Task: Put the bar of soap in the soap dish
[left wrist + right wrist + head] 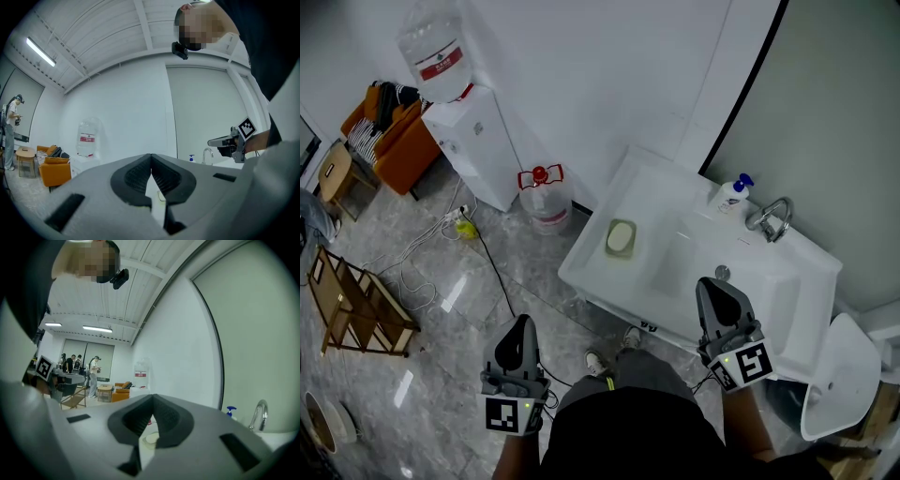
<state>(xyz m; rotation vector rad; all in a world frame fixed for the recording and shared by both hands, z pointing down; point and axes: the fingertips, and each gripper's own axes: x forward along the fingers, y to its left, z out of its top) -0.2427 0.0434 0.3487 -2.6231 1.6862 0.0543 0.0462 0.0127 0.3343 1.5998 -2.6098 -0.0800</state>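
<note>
Jaws clenched, empty: left gripper (523,321), right gripper (713,282) | head view, clearest: soap (622,238) inside soap dish (609,246)

You hold two grippers, the left gripper (522,323) and the right gripper (713,283). Ahead you have one sink (675,267), one tap (772,220), one pump bottle (731,194) and one soap dish (622,255) with one soap bar (621,235). Count two jugs: one jug (438,52) on the one dispenser (478,145), one jug (546,202) on the floor (441,394).
</note>
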